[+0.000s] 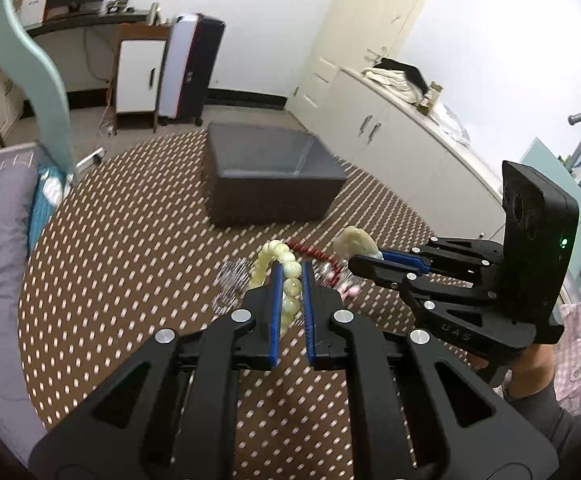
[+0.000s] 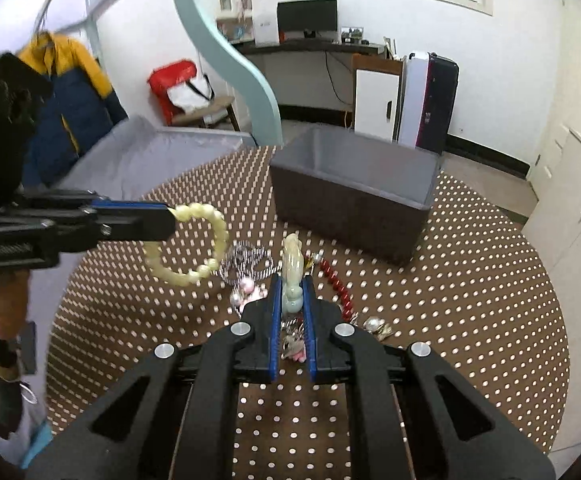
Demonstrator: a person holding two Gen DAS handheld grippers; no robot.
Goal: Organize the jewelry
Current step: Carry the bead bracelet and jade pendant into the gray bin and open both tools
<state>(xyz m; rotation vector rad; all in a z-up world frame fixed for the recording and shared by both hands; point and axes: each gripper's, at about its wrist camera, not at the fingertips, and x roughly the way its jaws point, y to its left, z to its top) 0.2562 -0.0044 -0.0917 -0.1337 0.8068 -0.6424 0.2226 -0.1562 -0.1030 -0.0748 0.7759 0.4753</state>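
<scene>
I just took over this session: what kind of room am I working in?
Likely a lived-in bedroom or studio: a bed with grey bedding, a desk with a monitor, and a jacket hanging up.

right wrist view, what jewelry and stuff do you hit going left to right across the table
left gripper → pale bead bracelet → silver chain → jade pendant → red bead string → pearl earring

Pale yellow bead bracelet (image 2: 194,240) lifted, hanging in open loop. Pale jade pendant (image 2: 293,276) upright, raised. Red bead strand (image 2: 336,280), silver chain (image 2: 246,262), pink pearl pieces (image 2: 244,290) on table. Grey box (image 2: 350,196) open, behind.
</scene>
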